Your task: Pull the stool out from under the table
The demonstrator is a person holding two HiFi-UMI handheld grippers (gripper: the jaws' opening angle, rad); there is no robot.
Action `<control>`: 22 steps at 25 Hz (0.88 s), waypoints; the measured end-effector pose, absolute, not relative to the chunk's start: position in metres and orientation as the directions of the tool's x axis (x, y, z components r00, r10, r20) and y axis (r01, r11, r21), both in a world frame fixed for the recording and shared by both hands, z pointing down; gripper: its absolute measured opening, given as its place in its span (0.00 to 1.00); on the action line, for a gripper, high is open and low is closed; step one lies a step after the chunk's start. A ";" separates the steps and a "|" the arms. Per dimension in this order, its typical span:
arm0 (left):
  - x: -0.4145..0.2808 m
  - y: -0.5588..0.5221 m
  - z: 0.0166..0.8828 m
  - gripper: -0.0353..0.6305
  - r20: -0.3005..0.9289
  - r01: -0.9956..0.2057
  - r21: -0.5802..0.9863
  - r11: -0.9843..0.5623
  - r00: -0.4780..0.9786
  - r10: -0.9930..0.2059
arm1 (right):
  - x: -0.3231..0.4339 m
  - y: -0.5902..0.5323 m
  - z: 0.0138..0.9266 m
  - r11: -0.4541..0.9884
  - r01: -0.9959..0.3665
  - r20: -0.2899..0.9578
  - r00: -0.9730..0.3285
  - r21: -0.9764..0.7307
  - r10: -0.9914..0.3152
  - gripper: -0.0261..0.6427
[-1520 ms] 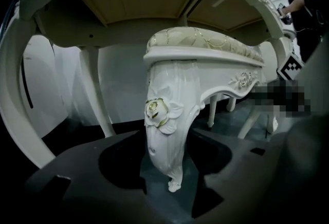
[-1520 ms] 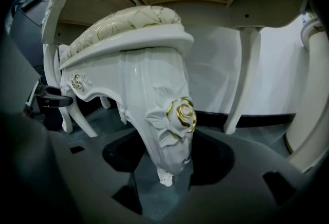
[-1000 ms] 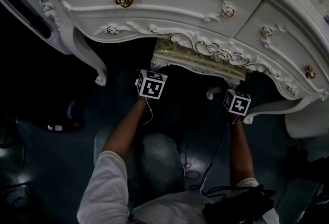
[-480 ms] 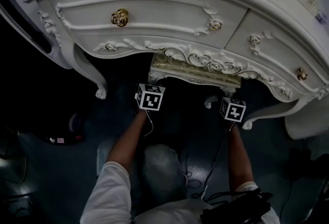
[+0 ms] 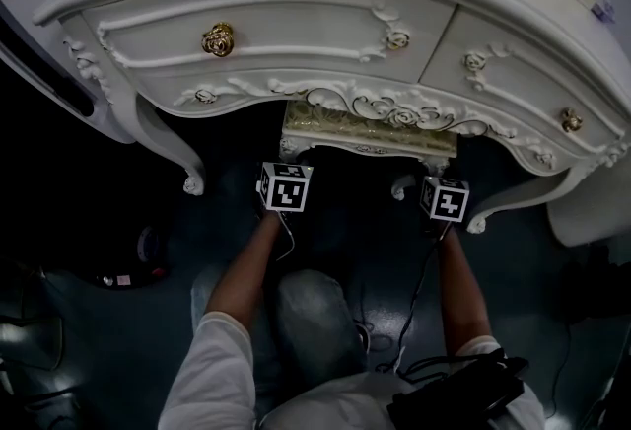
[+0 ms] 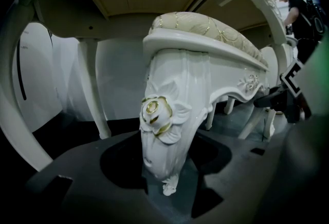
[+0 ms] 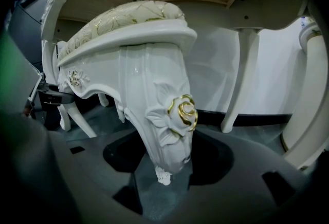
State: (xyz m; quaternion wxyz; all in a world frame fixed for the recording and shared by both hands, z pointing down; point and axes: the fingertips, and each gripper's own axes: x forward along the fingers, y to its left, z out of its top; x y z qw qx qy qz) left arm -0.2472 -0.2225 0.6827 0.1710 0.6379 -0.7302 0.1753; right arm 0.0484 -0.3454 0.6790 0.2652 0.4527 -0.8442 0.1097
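We record the stool leg as smooth, glossy white lacquer, with a carved rose edged in gilt. Its cushion reads as cream woven cloth with a gold pattern. The table front is matt white paint over carved relief, and its underside shows bare pale wood. The drawer knob looks like brass-toned metal.

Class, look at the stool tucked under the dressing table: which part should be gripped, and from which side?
Take the stool by its two front legs, one per gripper, from the open front, low. Each carved leg narrows below its rose, fitting between jaws; the table covers the seat. The left gripper and right gripper grip there.
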 end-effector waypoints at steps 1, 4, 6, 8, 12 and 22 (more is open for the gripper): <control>-0.247 -0.222 0.683 0.41 0.471 -0.992 -0.038 0.124 -0.127 -0.873 | 0.050 -0.344 0.679 0.562 -0.825 0.548 -0.444 0.060 -0.709 0.40; -0.247 -0.220 0.682 0.41 0.460 -0.991 -0.041 0.127 -0.131 -0.878 | 0.050 -0.342 0.680 0.559 -0.827 0.551 -0.439 0.061 -0.710 0.40; -0.247 -0.218 0.682 0.41 0.458 -0.991 -0.043 0.129 -0.135 -0.879 | 0.049 -0.340 0.679 0.563 -0.825 0.552 -0.446 0.052 -0.705 0.40; -0.246 -0.216 0.682 0.41 0.458 -0.991 -0.043 0.129 -0.134 -0.879 | 0.048 -0.338 0.678 0.565 -0.824 0.553 -0.449 0.048 -0.702 0.40; -0.244 -0.211 0.682 0.41 0.456 -0.991 -0.042 0.126 -0.132 -0.880 | 0.051 -0.332 0.678 0.558 -0.828 0.548 -0.442 0.056 -0.710 0.40; -0.240 -0.198 0.683 0.41 0.456 -0.992 -0.036 0.124 -0.127 -0.881 | 0.058 -0.318 0.681 0.543 -0.838 0.546 -0.432 0.052 -0.718 0.40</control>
